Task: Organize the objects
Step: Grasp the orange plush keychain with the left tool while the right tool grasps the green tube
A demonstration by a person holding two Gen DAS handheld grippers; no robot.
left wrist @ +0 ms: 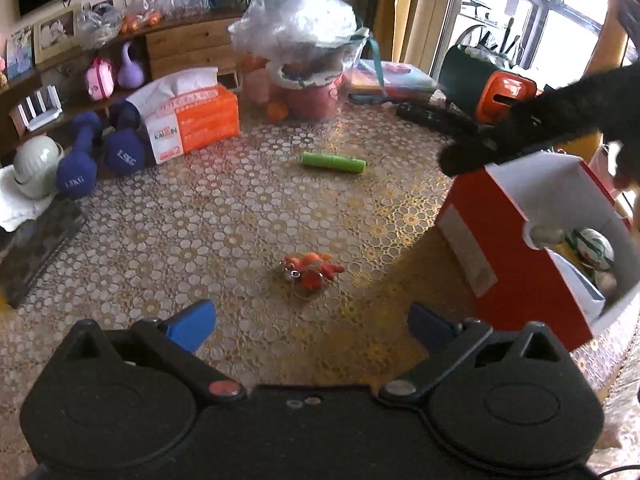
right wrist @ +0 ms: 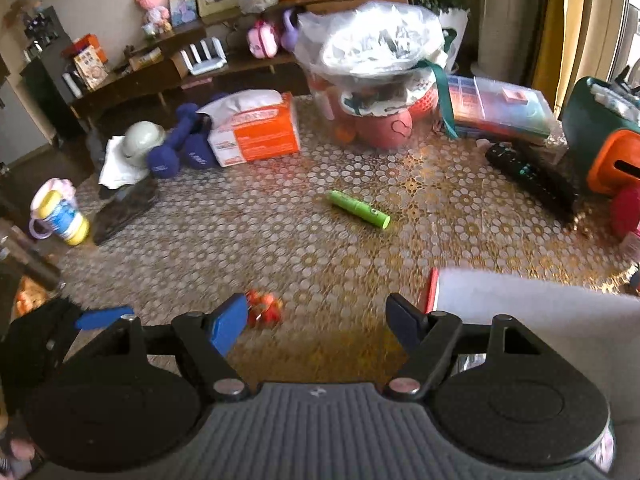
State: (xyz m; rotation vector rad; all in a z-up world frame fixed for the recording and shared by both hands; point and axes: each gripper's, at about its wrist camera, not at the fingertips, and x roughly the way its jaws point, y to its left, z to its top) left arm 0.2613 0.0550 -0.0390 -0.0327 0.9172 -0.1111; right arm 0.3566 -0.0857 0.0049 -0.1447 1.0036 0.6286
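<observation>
An orange keychain toy (left wrist: 310, 270) lies on the patterned tablecloth just ahead of my left gripper (left wrist: 310, 326), whose blue fingers stand wide open and empty. In the right wrist view the same toy (right wrist: 264, 308) sits beside the left finger of my right gripper (right wrist: 316, 326), also open with nothing between its jaws. A green tube (left wrist: 334, 163) (right wrist: 358, 210) lies farther out, mid-table. A red box with a white inside (left wrist: 520, 264) (right wrist: 520, 300) stands at the right and holds a white-and-green ball (left wrist: 594, 248) and other small items.
An orange tissue box (left wrist: 192, 120), blue dumbbells (left wrist: 100, 160) and a white helmet (left wrist: 36, 164) line the far left. A plastic-covered basket (left wrist: 304, 40), a black remote (right wrist: 532, 180), an orange holder (left wrist: 504, 96) and a mug (right wrist: 60, 216) ring the table. A dark sleeve (left wrist: 560, 120) reaches over the box.
</observation>
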